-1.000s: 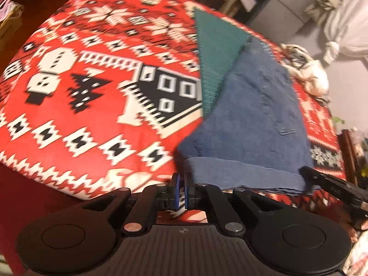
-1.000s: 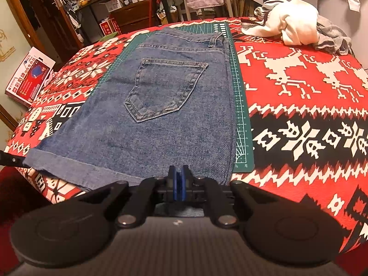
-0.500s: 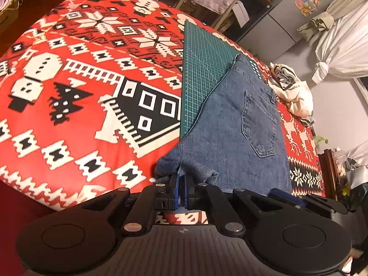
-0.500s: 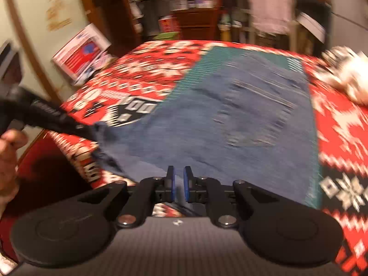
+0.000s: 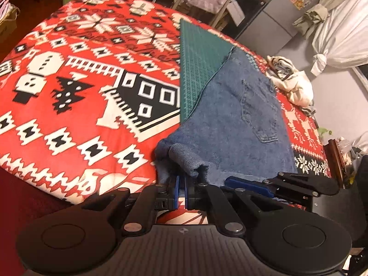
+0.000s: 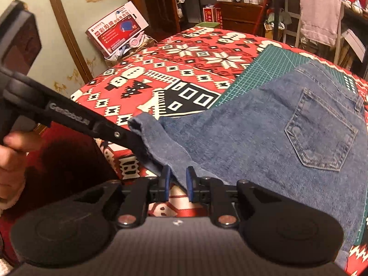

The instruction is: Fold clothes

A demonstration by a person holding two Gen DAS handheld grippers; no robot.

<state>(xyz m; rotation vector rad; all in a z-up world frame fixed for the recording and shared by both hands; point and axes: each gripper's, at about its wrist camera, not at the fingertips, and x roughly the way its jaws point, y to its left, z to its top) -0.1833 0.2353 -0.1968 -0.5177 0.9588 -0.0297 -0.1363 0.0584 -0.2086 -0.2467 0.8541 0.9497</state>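
1. My left gripper (image 5: 180,189) is pinched on the cuffed hem corner of the denim shorts (image 5: 234,124), lifting it off the red blanket (image 5: 69,92).
2. The shorts lie pocket-up, partly over the green cutting mat (image 5: 197,64).
3. My right gripper (image 6: 177,182) is partly spread, with the hem edge between its fingers, not clamped.

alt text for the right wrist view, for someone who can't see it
The right gripper, jaws apart, straddles the hem of denim shorts lying on a green cutting mat and red patterned tablecloth. The left gripper pinches the shorts' near-left hem corner.
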